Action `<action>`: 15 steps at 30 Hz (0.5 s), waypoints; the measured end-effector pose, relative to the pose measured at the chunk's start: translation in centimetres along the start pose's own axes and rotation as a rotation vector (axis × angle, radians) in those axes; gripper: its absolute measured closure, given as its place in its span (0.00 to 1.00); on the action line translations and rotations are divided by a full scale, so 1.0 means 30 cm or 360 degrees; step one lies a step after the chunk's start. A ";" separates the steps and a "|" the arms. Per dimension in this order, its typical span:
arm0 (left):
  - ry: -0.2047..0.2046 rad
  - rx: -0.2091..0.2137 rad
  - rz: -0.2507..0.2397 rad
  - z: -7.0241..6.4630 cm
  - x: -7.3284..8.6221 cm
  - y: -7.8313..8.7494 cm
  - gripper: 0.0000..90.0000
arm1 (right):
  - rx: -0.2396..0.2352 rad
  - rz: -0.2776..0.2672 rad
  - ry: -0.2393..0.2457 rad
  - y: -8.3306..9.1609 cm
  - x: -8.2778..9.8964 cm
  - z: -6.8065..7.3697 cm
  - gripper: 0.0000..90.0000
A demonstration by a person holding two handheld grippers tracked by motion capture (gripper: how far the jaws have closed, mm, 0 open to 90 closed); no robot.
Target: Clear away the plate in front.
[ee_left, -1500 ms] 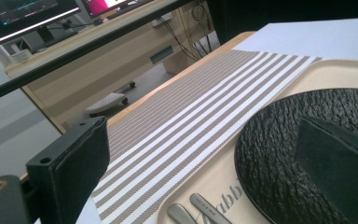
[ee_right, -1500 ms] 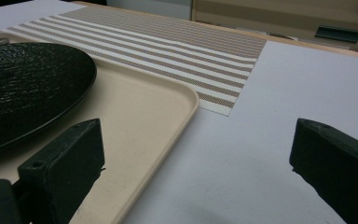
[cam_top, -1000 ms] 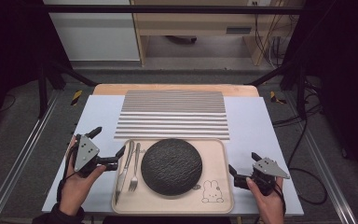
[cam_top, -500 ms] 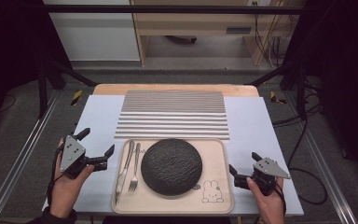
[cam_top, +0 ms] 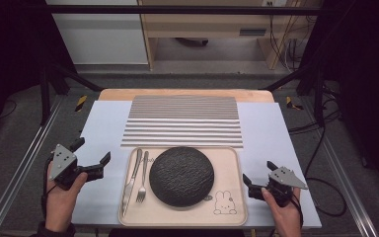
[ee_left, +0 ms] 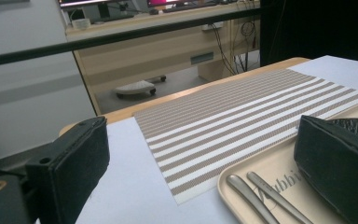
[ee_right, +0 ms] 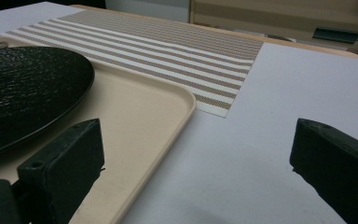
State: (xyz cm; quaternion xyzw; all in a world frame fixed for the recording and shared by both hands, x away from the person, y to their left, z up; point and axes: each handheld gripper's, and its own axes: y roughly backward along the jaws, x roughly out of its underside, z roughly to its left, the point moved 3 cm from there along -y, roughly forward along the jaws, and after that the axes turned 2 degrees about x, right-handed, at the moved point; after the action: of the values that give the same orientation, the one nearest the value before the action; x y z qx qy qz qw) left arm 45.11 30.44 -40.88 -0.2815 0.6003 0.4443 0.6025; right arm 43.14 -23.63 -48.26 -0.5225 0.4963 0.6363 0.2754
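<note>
Resting on a beige tray [cam_top: 227, 217] near the table's front edge are a black textured plate [cam_top: 181, 175] and, just to its left, a knife [cam_top: 130, 181] and fork [cam_top: 142, 177] lying side by side — a striped placemat [cam_top: 182, 121] lies just beyond the tray. The left gripper [cam_top: 93, 157] hangs left of the tray, jaws spread wide and empty. The right gripper [cam_top: 259, 178] sits by the tray's right rim — jaws likewise apart, holding nothing

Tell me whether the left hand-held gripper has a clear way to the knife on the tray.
Probably yes. The left hand-held gripper is open beside the tray's left edge, and the knife lies just inside that edge, nearest of all. Nothing lies between them; only the low rim and the fork close alongside could hamper a grasp.
</note>
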 end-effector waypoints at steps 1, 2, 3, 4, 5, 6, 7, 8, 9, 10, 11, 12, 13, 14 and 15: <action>0.0018 0.0002 0.0004 0.005 0.008 0.001 0.04 | 0.0000 -0.0001 0.0000 0.000 0.000 0.000 0.04; 0.0026 -0.0001 0.0004 0.007 0.012 0.000 0.04 | 0.0002 -0.0002 -0.0002 0.001 -0.001 0.000 0.04; 0.0025 -0.0010 0.0008 0.012 0.017 0.002 0.04 | 0.0001 -0.0002 -0.0002 0.000 -0.001 0.000 0.04; 0.0030 -0.0015 0.0006 0.015 0.020 0.002 0.04 | -0.0001 0.0000 0.0000 0.000 0.000 0.000 0.04; 0.0039 -0.0022 0.0003 0.018 0.023 0.004 0.04 | -0.0001 0.0000 0.0002 0.000 0.000 0.000 0.04; 0.0039 -0.0026 0.0003 0.021 0.025 0.005 0.04 | -0.0001 -0.0001 0.0002 0.000 -0.001 0.000 0.04; 0.0038 -0.0033 0.0004 0.024 0.029 0.006 0.04 | -0.0001 -0.0001 0.0001 0.000 -0.001 0.001 0.04; 0.0043 -0.0039 0.0004 0.027 0.033 0.007 0.04 | -0.0001 0.0000 0.0001 0.000 -0.001 0.000 0.04; 0.0058 -0.0036 0.0004 0.032 0.038 0.008 0.04 | -0.0001 -0.0001 0.0000 0.000 -0.001 0.000 0.04; 0.0065 -0.0040 0.0005 0.036 0.043 0.009 0.04 | 0.0000 -0.0001 -0.0001 0.000 -0.001 -0.001 0.04; 0.0072 -0.0047 0.0004 0.040 0.047 0.009 0.04 | 0.0001 -0.0002 0.0000 0.001 -0.001 -0.001 0.04; 0.0074 -0.0051 0.0004 0.043 0.050 0.010 0.04 | 0.0000 -0.0002 -0.0003 0.001 -0.001 -0.001 0.04; 0.0078 -0.0053 -0.0002 0.046 0.054 0.011 0.04 | 0.0000 -0.0002 -0.0003 0.001 -0.001 -0.001 0.04; 0.0089 -0.0055 -0.0004 0.048 0.058 0.012 0.04 | 0.0000 -0.0002 -0.0002 0.001 -0.001 -0.001 0.04; 0.0094 -0.0059 -0.0007 0.052 0.064 0.013 0.04 | 0.0000 -0.0002 -0.0002 0.002 -0.001 -0.001 0.04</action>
State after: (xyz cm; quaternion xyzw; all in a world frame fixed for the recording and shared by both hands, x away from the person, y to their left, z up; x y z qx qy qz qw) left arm 45.29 32.36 -42.47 -0.3072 0.6088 0.4455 0.5801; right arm 43.12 -23.66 -48.20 -0.5224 0.4957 0.6364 0.2762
